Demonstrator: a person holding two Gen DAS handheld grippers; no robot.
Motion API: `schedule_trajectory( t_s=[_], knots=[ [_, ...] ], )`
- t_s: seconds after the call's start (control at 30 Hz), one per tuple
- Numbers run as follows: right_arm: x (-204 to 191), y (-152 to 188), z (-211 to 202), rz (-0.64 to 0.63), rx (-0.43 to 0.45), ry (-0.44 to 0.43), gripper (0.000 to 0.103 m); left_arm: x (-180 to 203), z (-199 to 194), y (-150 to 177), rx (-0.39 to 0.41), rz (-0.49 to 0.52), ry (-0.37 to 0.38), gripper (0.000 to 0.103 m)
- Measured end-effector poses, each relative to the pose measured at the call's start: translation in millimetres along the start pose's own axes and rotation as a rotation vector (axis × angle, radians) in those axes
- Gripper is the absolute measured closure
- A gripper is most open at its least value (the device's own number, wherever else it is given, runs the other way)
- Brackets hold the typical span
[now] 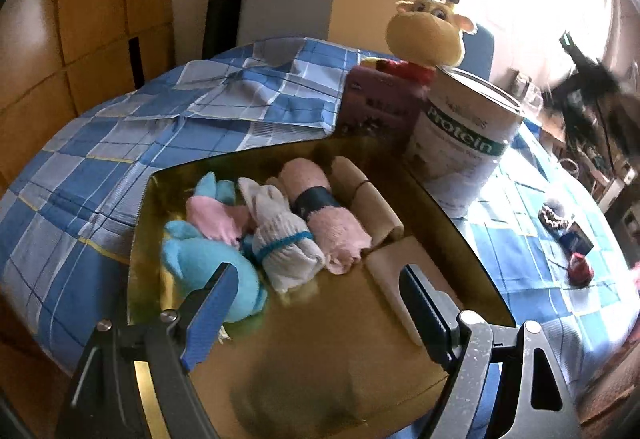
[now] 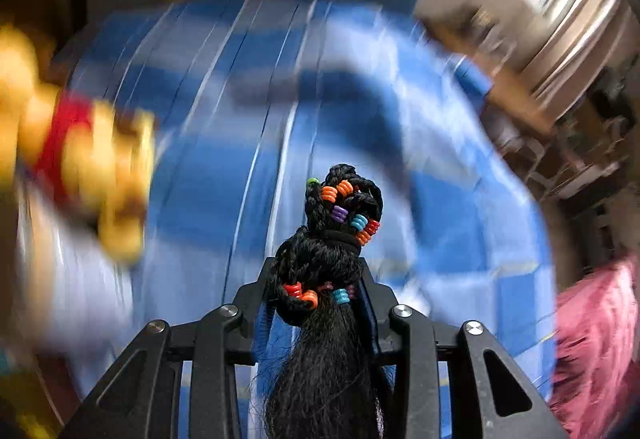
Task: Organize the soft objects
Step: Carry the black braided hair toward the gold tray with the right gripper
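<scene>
My left gripper point(image 1: 320, 299) is open and empty, low over a gold tray point(image 1: 340, 351). In the tray lie a blue plush point(image 1: 208, 259), a pink cloth point(image 1: 212, 217), a white rolled sock with blue trim point(image 1: 284, 239), a pink roll with a dark band point(image 1: 324, 211) and a beige roll point(image 1: 368, 195). My right gripper point(image 2: 320, 279) is shut on a black braided hairpiece with coloured beads point(image 2: 340, 215), held above the blue checked cloth point(image 2: 240, 159). The right gripper also shows, blurred, in the left wrist view point(image 1: 588, 83).
A yellow giraffe plush point(image 1: 432, 27) stands behind a purple box point(image 1: 376, 103) and a Protein can point(image 1: 464, 143). Small items, a scrunchie point(image 1: 554, 213) and a red ball point(image 1: 580, 267), lie on the cloth at right. A pink fluffy thing point(image 2: 596, 351) is at the right edge.
</scene>
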State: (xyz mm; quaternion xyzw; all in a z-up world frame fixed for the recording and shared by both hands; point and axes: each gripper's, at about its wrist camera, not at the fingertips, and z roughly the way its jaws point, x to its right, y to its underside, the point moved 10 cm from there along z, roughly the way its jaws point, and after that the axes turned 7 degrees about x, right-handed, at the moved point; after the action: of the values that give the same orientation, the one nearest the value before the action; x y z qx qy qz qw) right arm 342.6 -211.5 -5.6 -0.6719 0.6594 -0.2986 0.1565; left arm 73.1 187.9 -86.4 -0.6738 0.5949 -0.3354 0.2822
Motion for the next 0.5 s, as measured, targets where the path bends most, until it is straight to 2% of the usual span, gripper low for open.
schedule_trajectory(
  t_s=[0.13, 0.27, 0.4, 0.5],
  knots=[
    [-36, -95, -34, -0.024, 0.141, 0.032, 0.067, -12, 0, -4, 0.004, -0.026, -0.006, 0.020],
    [-117, -176, -89, -0.102, 0.348, -0.051, 0.067, -22, 0, -3, -0.003, -0.053, -0.014, 0.020],
    [-219, -203, -139, -0.259, 0.486, -0.199, 0.067, -30, -1, -2, 0.000, -0.074, -0.023, 0.020],
    [-304, -180, -174, -0.430, 0.549, -0.351, 0.067, -38, -3, -2, 0.009, -0.089, -0.040, 0.020]
  ],
)
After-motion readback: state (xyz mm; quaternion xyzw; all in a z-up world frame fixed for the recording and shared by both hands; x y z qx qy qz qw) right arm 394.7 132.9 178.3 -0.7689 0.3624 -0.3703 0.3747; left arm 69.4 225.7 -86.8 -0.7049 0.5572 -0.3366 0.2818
